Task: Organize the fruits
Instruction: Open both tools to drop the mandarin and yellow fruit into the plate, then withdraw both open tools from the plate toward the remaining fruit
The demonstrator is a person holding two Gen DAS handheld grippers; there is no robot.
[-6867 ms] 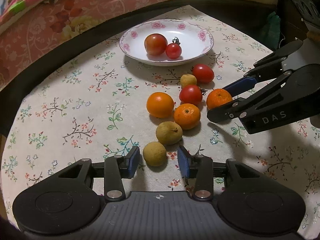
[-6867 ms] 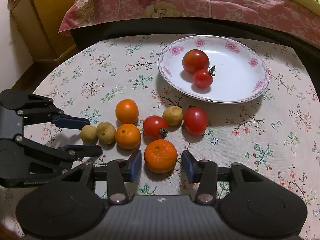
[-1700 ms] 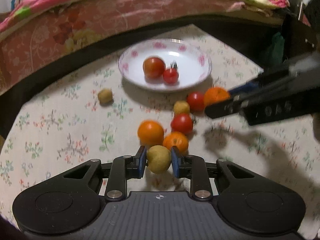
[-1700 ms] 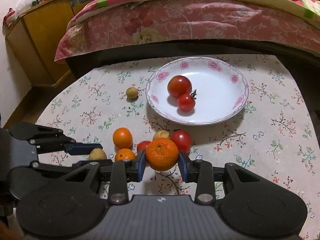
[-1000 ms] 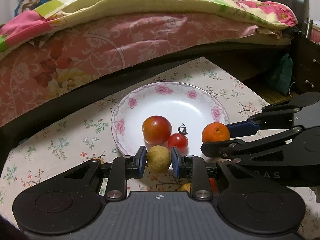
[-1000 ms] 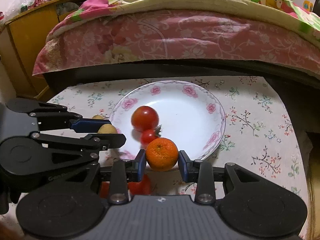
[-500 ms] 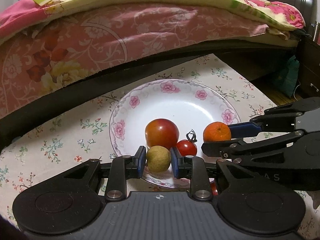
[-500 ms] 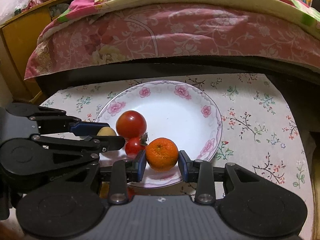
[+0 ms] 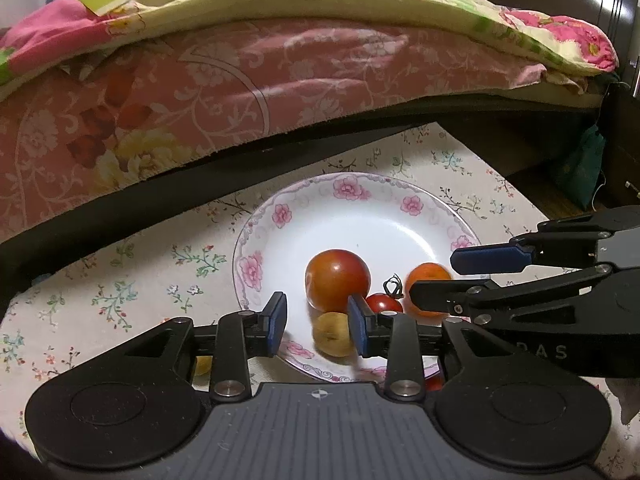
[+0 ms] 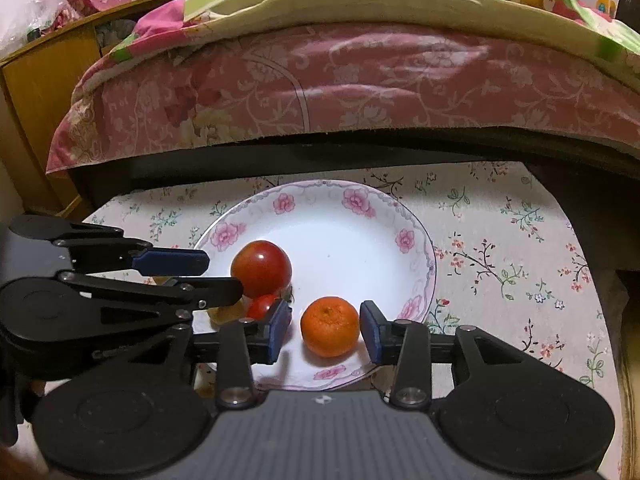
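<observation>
A white plate with pink flowers (image 9: 360,216) (image 10: 352,236) stands on the flowered tablecloth. In it lie a large tomato (image 9: 337,278) (image 10: 262,268), a small tomato (image 9: 384,304) (image 10: 261,305), a yellow-brown fruit (image 9: 332,334) (image 10: 228,314) and an orange (image 10: 330,326) (image 9: 426,276). My left gripper (image 9: 317,328) is open just above the plate's near rim, the yellow-brown fruit lying free by its right finger. My right gripper (image 10: 325,332) is open, the orange resting in the plate between its fingers. Each gripper shows in the other's view.
A bed with a pink floral cover (image 9: 240,72) (image 10: 360,76) runs along the far side of the table. A yellow wooden cabinet (image 10: 40,92) stands far left. Another yellow-brown fruit (image 9: 202,365) lies on the cloth under my left gripper; a red fruit (image 9: 434,382) shows near the plate's front.
Both grippers have opened. The yellow-brown fruit has dropped from my left gripper into the plate, and the orange has dropped from my right gripper into the plate.
</observation>
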